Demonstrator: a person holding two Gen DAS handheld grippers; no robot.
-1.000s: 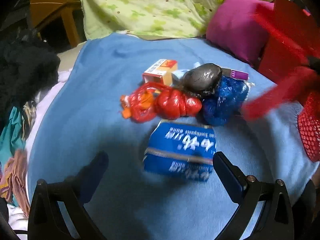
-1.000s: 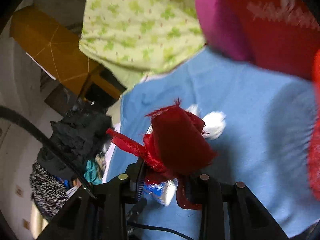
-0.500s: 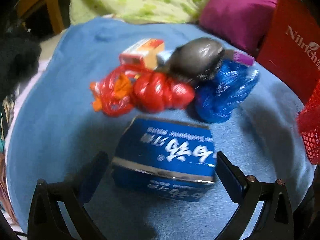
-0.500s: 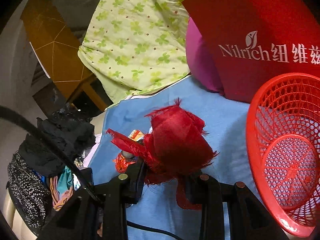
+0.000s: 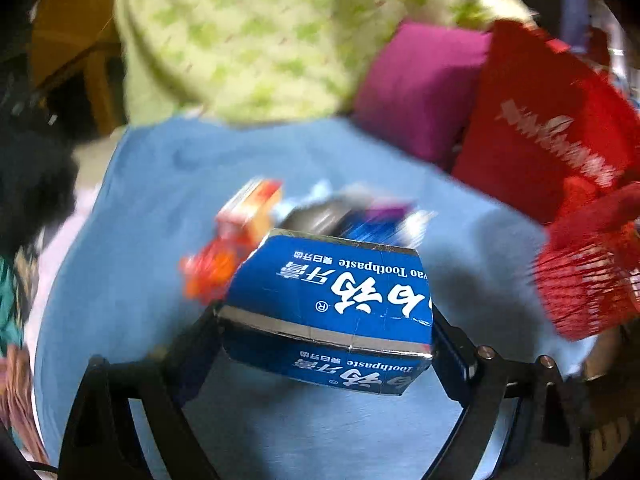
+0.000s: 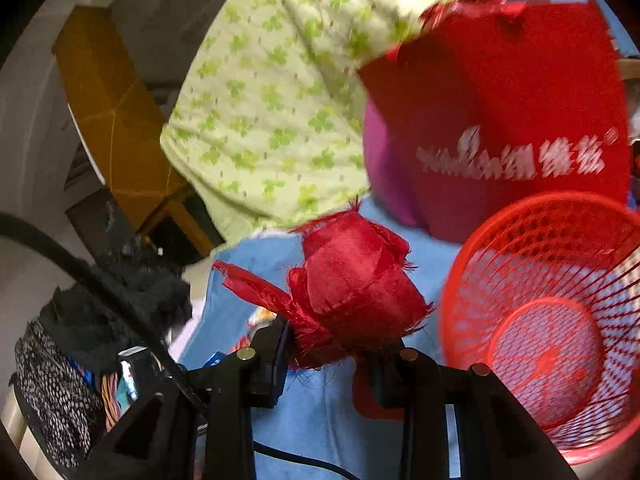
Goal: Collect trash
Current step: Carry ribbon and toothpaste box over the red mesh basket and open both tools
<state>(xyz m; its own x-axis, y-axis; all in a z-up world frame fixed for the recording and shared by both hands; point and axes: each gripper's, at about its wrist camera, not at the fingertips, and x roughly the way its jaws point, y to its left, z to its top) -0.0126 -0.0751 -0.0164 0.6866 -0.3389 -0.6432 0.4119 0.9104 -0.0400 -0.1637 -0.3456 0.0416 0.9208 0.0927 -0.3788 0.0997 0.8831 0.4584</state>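
Since the earlier frame, the left tool (image 5: 326, 330) has closed in on the blue toothpaste box (image 5: 332, 312): its jaws have just been closing, and both pads now press the box's two ends, with the box lifted clear of the blue blanket (image 5: 152, 208) that covers the bed. One second earlier the box lay flat on the blanket between wide-set jaws. Remaining trash, a blurred pile of red, orange and dark bags (image 5: 304, 224), sits mid-blanket behind the box. Over the same second the right tool (image 6: 340, 344) has swung toward the red mesh basket (image 6: 552, 320) at the blanket's right edge; its jaws stand narrow, clamped on a frayed red cloth scrap (image 6: 356, 292). By this reading, both items are secured and ready for transfer; the basket appears empty, so neither item has been deposited yet.
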